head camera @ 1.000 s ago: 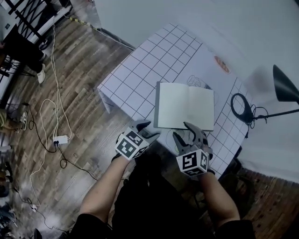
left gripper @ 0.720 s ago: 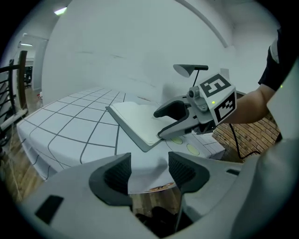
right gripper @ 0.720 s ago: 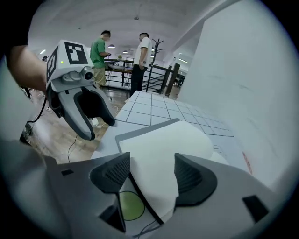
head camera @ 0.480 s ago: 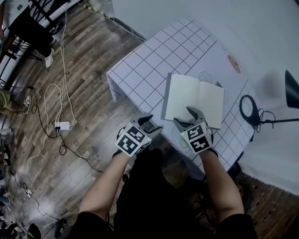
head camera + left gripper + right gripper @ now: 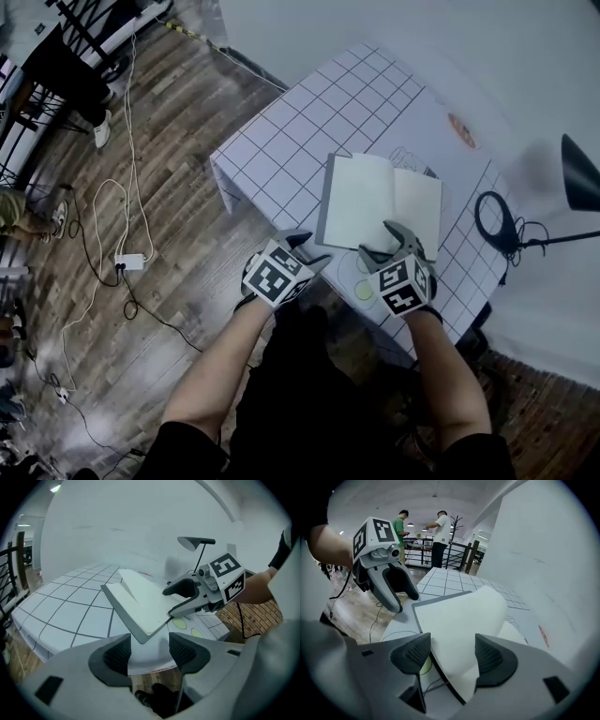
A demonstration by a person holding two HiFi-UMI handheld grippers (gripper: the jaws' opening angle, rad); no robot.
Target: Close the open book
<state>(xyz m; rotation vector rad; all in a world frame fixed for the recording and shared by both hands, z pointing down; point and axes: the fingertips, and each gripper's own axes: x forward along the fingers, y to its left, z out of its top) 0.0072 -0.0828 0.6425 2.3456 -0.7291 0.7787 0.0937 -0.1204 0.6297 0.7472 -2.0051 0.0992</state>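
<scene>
Both gape: left hand-held gripper (image 5: pixel 309 248) empty, right hand-held gripper (image 5: pixel 380 242), just opened wider, astride one corner of the open book (image 5: pixel 361 192).

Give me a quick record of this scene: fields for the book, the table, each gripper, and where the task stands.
book: open, flat on the table near its front edge, one page arched up
table: covered with a white grid sheet
left gripper: jaws apart, nothing between them, at the table's near edge
right gripper: jaws apart, just been opening; the book's near corner lies between them, not pinched
task status: book not yet closed
</scene>
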